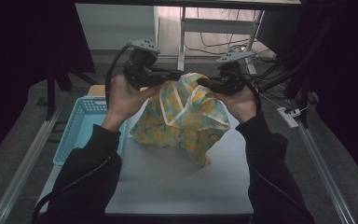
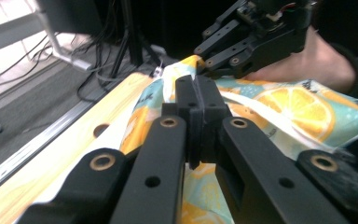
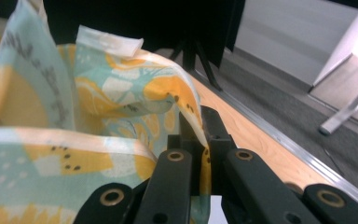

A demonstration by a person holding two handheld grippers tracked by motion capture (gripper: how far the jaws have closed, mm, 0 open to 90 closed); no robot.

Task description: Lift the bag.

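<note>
A cloth bag printed with orange slices on pale green (image 1: 184,116) hangs above the grey table (image 1: 177,186), held up by its top edge. My left gripper (image 1: 175,74) is shut on the cloth at the bag's upper left. In the left gripper view its jaws (image 2: 196,100) press together over the fabric (image 2: 303,109), with the other gripper (image 2: 242,44) just beyond. My right gripper (image 1: 201,83) is shut on the upper right edge. The right gripper view shows that edge (image 3: 121,98) pinched between its jaws (image 3: 199,128). The bag's lower corner touches the table.
A light blue plastic basket (image 1: 77,128) stands at the table's left side. The table's wooden far edge (image 3: 256,135) runs behind the bag. Beyond it are a white desk frame (image 1: 214,28), cables and a power strip (image 1: 288,116) on the floor.
</note>
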